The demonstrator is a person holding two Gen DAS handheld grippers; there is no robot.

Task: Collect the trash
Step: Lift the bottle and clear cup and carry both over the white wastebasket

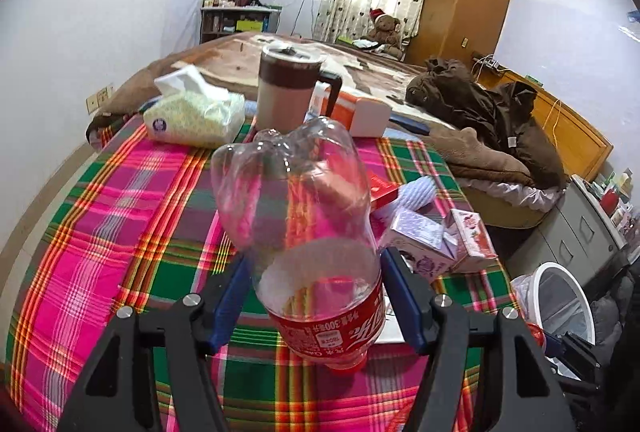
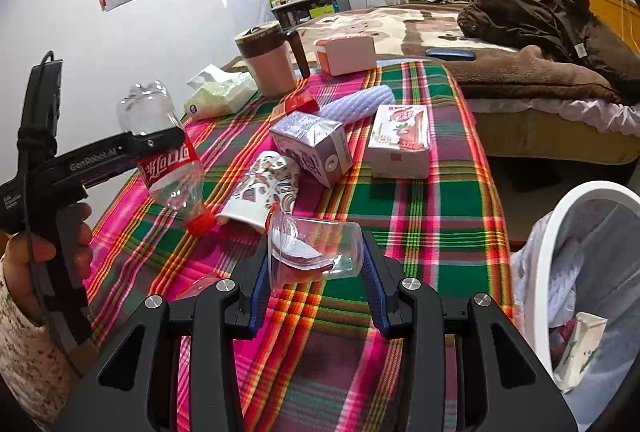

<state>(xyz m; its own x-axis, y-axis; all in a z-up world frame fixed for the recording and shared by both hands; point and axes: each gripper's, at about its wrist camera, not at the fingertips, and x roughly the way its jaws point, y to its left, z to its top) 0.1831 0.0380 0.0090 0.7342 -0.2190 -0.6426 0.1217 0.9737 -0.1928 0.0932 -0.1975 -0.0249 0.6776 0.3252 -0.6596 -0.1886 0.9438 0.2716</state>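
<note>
My left gripper is shut on an empty clear cola bottle with a red label, held cap-down above the plaid tablecloth; it also shows in the right wrist view. My right gripper is shut on a clear plastic cup lying sideways between its blue pads. On the table lie a purple carton, a pink-and-white carton, a printed paper cup and a small red box.
A white bin with a white liner and some trash stands at the table's right side. A tissue pack, a brown mug and an orange-white box stand at the far edge. A bed with brown clothes lies beyond.
</note>
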